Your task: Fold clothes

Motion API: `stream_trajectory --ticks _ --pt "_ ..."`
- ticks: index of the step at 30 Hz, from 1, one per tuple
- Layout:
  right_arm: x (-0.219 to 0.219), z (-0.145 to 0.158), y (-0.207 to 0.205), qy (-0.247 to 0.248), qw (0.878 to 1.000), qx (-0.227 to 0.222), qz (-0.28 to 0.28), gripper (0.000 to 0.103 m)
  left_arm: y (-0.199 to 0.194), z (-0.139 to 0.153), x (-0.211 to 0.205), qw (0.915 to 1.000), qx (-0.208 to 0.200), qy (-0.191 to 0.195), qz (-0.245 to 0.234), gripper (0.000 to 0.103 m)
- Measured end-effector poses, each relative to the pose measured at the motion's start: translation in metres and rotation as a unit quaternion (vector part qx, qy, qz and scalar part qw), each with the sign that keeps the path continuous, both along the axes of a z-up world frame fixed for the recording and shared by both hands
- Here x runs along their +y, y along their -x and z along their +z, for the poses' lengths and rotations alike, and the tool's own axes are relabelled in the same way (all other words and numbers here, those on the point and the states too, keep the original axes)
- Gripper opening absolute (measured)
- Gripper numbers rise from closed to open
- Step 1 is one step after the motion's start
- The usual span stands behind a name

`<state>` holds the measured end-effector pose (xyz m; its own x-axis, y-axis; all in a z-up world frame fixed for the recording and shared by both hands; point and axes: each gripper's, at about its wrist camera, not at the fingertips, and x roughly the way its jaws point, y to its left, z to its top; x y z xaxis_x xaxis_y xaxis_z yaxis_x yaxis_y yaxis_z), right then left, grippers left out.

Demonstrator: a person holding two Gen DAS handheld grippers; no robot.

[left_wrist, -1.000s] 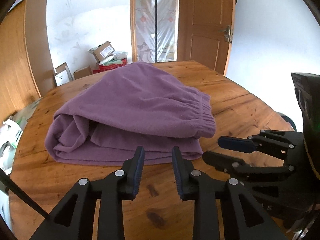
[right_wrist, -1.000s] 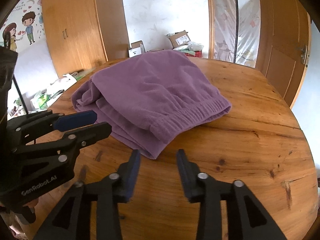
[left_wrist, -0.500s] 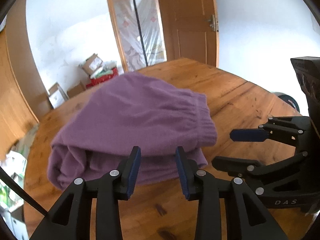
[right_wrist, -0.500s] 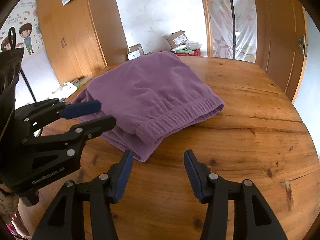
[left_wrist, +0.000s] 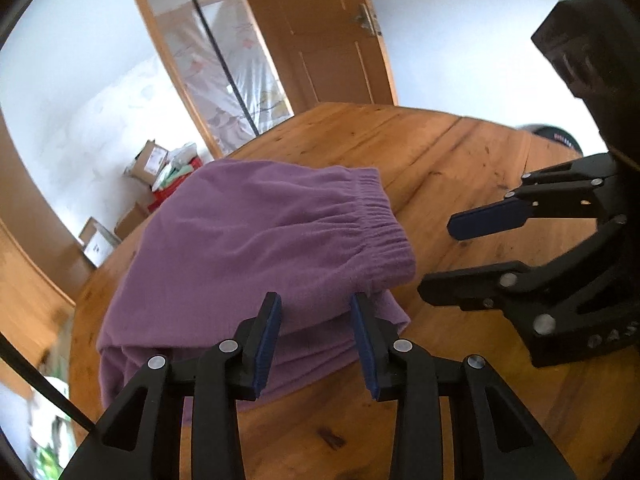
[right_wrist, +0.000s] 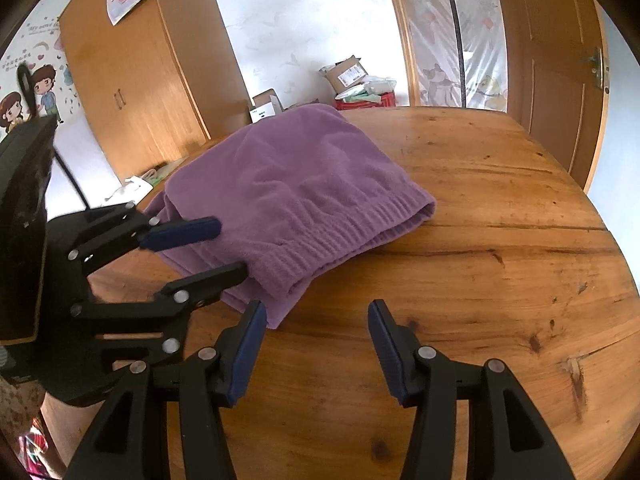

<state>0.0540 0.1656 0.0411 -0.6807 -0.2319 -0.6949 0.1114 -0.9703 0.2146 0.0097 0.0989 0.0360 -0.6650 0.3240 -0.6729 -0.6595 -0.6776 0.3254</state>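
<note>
With the folded purple garment (left_wrist: 256,256) mid-frame on the desk (left_wrist: 440,160), the left claw (left_wrist: 316,340), just opened wider and empty at its near edge, may pinch only some layers and spoil the fold, while the right claw (right_wrist: 316,350) gapes empty over bare wood.

Free room: bare bench (right_wrist: 500,280) right of and in front of the folded purple garment (right_wrist: 304,184).
Obstacle: the garment fills the bench's left-centre.
Crowding: left gripper (right_wrist: 228,246) close beside right gripper (right_wrist: 316,344) at its near corner.
</note>
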Motion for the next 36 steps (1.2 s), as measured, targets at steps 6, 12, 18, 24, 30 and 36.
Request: stream_trajectory --ticks 6,12,18,24,30,36 --pt "0.005 -0.001 0.002 -0.003 1.0 -0.004 -0.006 0.053 0.003 -0.009 0.015 0.9985 0.018 0.045 -0.027 0.037" --pt "0.006 -0.001 0.003 -0.001 1.0 -0.007 -0.009 0.053 0.008 -0.014 0.016 0.9973 0.012 0.055 -0.046 0.037" --pt "0.006 -0.003 0.005 0.0 1.0 -0.009 -0.007 0.053 0.012 -0.005 0.013 0.9979 0.01 0.031 -0.056 0.032" --pt "0.007 -0.004 0.012 0.037 0.999 -0.015 0.002 0.053 0.02 0.011 0.002 0.9984 -0.005 -0.025 -0.05 0.016" --pt "0.021 0.006 0.026 0.145 0.989 0.012 0.014 0.053 0.035 0.013 -0.009 0.9985 -0.018 -0.044 -0.029 0.016" --pt "0.02 -0.002 0.045 0.187 0.982 -0.02 0.015 0.046 0.041 0.01 -0.018 0.9971 -0.035 -0.066 -0.012 0.018"
